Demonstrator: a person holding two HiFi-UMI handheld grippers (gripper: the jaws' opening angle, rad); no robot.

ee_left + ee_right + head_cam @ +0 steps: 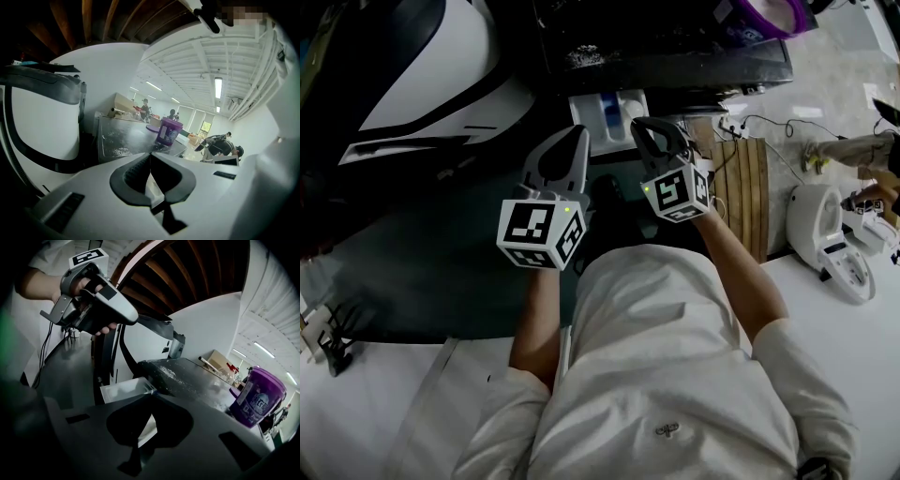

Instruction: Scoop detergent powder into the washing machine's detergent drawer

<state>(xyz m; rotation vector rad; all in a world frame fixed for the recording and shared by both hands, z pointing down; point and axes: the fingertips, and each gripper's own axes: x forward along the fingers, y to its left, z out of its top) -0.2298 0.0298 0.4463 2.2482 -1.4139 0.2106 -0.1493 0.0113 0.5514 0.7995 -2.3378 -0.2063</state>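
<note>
The detergent drawer (607, 114) stood pulled out from the front of the washing machine (675, 56), a white tray with a blue part inside, directly ahead of both grippers in the head view and just beyond their tips. Its compartments looked pale, and whether any powder lay in them could not be told. On the dark top of the machine, white grains of powder (168, 372) lay scattered near the edge above the drawer, and a purple detergent tub (257, 398) stood upright farther along the same top, well apart from the drawer. The right gripper (651, 125) hung close over the drawer's front with its jaws brought together at the tips, nothing caught between them; only the drawer's white wall showed through the gap behind the tips. The left gripper (570, 139), held just beside it and a little nearer the person, likewise had its jaws closed tip to tip and carried nothing. The person's hand (86, 289) wrapped the left gripper's handle. A large white and black curved panel (422, 66) rose to the left of the machine. To the right lay a slatted wooden board (742, 187) and a white appliance (825, 239).
</note>
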